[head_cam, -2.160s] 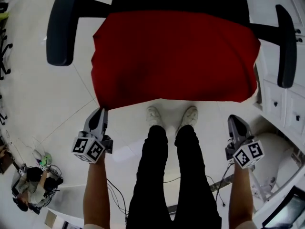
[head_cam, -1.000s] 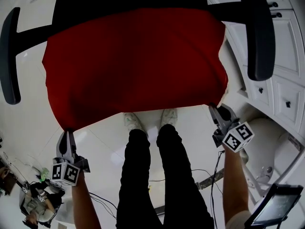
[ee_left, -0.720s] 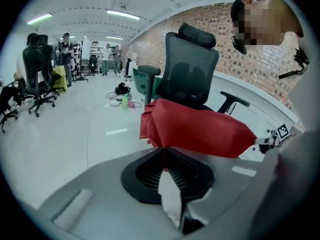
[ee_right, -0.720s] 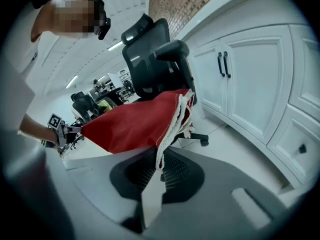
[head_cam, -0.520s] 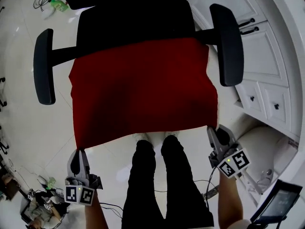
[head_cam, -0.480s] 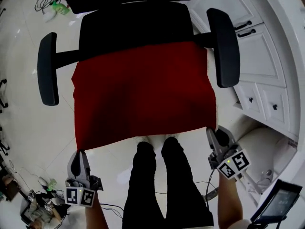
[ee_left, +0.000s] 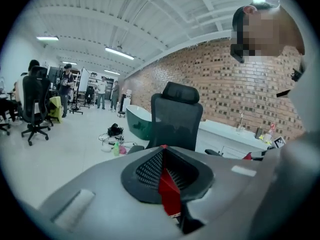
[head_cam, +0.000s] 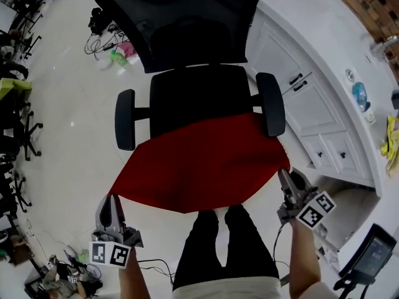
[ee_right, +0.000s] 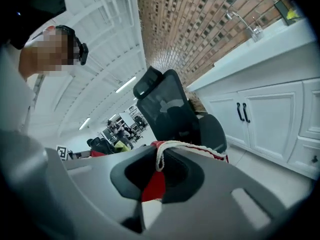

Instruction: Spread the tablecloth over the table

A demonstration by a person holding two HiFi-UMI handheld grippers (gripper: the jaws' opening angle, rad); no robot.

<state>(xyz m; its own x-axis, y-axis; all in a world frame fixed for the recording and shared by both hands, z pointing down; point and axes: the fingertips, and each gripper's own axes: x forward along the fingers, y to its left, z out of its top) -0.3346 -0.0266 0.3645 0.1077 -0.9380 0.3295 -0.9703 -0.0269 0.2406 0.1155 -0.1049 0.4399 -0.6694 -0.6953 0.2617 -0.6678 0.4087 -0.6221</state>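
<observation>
A red tablecloth (head_cam: 199,167) hangs stretched between my two grippers, its far part lying over the seat of a black office chair (head_cam: 193,86). At the lower left of the head view, my left gripper (head_cam: 111,197) is shut on one near corner; red cloth (ee_left: 169,191) shows pinched between its jaws in the left gripper view. My right gripper (head_cam: 285,174) is shut on the other near corner, where red cloth with a white corded hem (ee_right: 165,149) sticks out of the jaws. No table is in view.
White cabinets with a countertop (head_cam: 324,98) run along the right, close to the chair's right armrest (head_cam: 272,104). Cables and bottles (head_cam: 115,52) lie on the floor behind the chair. The person's legs (head_cam: 227,242) stand between the grippers. Other chairs (head_cam: 15,123) line the left edge.
Both grippers have risen with the cloth corners still in them. The cloth has come up off the chair seat, and more of the chair's back and the room now shows.
</observation>
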